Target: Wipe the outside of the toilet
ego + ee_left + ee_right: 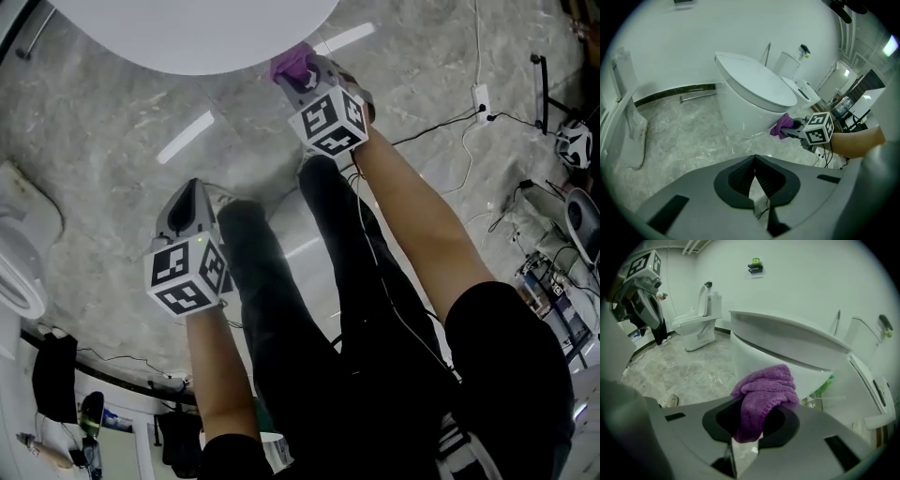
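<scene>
The white toilet (pixel 750 96) stands on the marble floor with its lid down; the head view catches only the lid's (pixel 187 28) edge at the top. My right gripper (pixel 298 73) is shut on a bunched purple cloth (pixel 764 394). The cloth (pixel 783 125) rests against the lower front of the bowl (pixel 754 355), just under the rim. My left gripper (pixel 190 199) hangs lower and to the left, well clear of the toilet. Its jaws (pixel 754 161) meet at the tips with nothing between them.
A second toilet (pixel 696 324) stands by the wall further off. Cables (pixel 459 127) and equipment lie on the floor at the right. The person's dark-trousered legs (pixel 356 281) stand between the grippers. A green bottle (pixel 826 385) sits behind the bowl.
</scene>
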`<state>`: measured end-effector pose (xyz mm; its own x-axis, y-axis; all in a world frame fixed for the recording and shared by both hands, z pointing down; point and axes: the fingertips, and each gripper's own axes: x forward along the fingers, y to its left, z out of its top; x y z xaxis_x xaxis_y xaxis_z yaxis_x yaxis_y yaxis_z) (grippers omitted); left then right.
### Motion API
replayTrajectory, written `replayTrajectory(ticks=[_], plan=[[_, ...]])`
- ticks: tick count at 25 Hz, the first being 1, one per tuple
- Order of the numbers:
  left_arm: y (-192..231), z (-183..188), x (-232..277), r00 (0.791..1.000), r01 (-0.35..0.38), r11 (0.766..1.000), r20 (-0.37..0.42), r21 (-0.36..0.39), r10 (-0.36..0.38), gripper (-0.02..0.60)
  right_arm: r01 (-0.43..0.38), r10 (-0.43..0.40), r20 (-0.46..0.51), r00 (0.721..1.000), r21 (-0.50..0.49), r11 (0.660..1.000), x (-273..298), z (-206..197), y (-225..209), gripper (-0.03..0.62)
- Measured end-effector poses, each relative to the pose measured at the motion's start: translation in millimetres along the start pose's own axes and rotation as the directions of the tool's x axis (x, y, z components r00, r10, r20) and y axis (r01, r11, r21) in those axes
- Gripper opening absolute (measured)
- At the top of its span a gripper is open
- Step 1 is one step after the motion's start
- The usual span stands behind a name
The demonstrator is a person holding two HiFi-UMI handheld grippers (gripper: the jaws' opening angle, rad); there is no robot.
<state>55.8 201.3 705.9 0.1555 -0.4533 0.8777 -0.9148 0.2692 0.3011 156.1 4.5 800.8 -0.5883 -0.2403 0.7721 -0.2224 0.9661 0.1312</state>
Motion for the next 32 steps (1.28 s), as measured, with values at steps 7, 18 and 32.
replayTrajectory(ticks=[7,18,32], plan=[[57,-10,-18,1.0,0.024,1.0,0.006,0.001,-0.024,0.008,0.021,-0.021,-0.031,0.999,0.009,1.0,17,34,47,0.083],[140,-59,-53,0.998,0.05,0.999,-0.03,0.004,-0.05,0.008,0.08,-0.071,-0.066,0.995,0.144,0.986,60,85,101,0.083],[226,-27,-92,0.998,0.04,0.985,0.046,-0.166,-0.033,0.008,0.175,-0.16,-0.072,0.984,0.363,0.915,98,157,116,0.083]])
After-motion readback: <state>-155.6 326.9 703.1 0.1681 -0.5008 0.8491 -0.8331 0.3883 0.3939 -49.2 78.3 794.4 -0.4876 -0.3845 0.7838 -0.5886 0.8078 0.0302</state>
